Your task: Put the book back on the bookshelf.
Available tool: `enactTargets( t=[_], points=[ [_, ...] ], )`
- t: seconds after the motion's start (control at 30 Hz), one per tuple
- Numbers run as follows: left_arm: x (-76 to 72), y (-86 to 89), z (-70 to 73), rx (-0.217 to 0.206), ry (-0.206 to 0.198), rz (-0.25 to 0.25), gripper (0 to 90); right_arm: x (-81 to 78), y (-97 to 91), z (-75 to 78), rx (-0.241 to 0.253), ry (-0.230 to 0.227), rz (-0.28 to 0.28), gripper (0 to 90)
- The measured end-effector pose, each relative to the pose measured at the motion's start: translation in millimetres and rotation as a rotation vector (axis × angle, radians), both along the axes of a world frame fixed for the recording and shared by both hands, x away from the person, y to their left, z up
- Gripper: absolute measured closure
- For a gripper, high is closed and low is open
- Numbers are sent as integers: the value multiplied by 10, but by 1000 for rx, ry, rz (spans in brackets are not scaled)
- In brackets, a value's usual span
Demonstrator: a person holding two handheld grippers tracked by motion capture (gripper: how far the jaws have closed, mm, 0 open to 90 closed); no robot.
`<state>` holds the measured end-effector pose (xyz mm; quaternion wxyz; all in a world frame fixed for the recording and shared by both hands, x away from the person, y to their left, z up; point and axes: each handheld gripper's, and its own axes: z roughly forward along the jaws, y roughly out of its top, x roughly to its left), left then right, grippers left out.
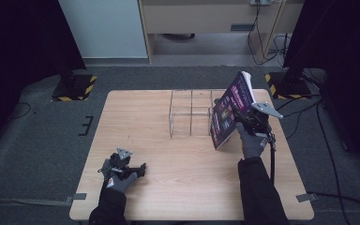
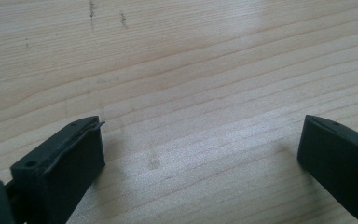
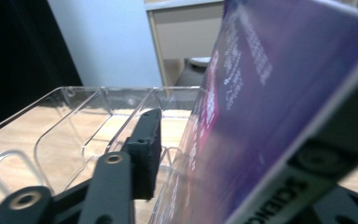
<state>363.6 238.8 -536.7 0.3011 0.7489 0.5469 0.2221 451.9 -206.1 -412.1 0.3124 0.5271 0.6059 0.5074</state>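
Observation:
A book with a purple cover [image 1: 229,112] stands tilted at the right side of the wooden table [image 1: 178,187], its lower edge near the tabletop. My right gripper [image 1: 246,123] is shut on it from the right. In the right gripper view the book [image 3: 270,93] covers the right half and hides one jaw, while the other black finger [image 3: 147,144] presses against the cover. Just left of the book stands a clear plastic divider rack [image 1: 190,112]; its compartments [image 3: 88,112] hold nothing. My left gripper [image 1: 140,168] rests low at the front left, open [image 2: 200,149] over bare wood.
Black stands with yellow-striped bases [image 1: 72,86] sit on the floor beyond both far corners of the table. Cables [image 1: 309,108] trail at the right. A desk [image 1: 206,18] stands farther back.

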Motion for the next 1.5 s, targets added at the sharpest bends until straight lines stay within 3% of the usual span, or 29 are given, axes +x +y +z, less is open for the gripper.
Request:
enactTargets(
  t=[0.13, 0.5, 0.63, 0.83, 1.0, 1.2, 1.5],
  points=[
    [-1, -1, 0, 1, 0, 1, 0, -25, -25, -10, -48, 36, 13, 442],
    [-1, -2, 0, 1, 0, 1, 0, -200, -187, -16, -38, 22, 98, 226],
    [-2, -3, 0, 1, 0, 1, 0, -273, -227, -35, -55, 52, 110, 182],
    [-2, -3, 0, 0, 0, 1, 0, -462, -290, -145, -43, 79, 159, 168],
    [-1, -4, 0, 0, 0, 2, 0, -587, -325, -275, -83, 127, 188, 156],
    [-1, -3, 0, 0, 0, 1, 0, -738, -378, -407, -94, 163, 224, 146],
    [-2, -4, 0, 0, 1, -4, 0, -922, -553, -714, -162, 240, 201, 134]
  ],
)
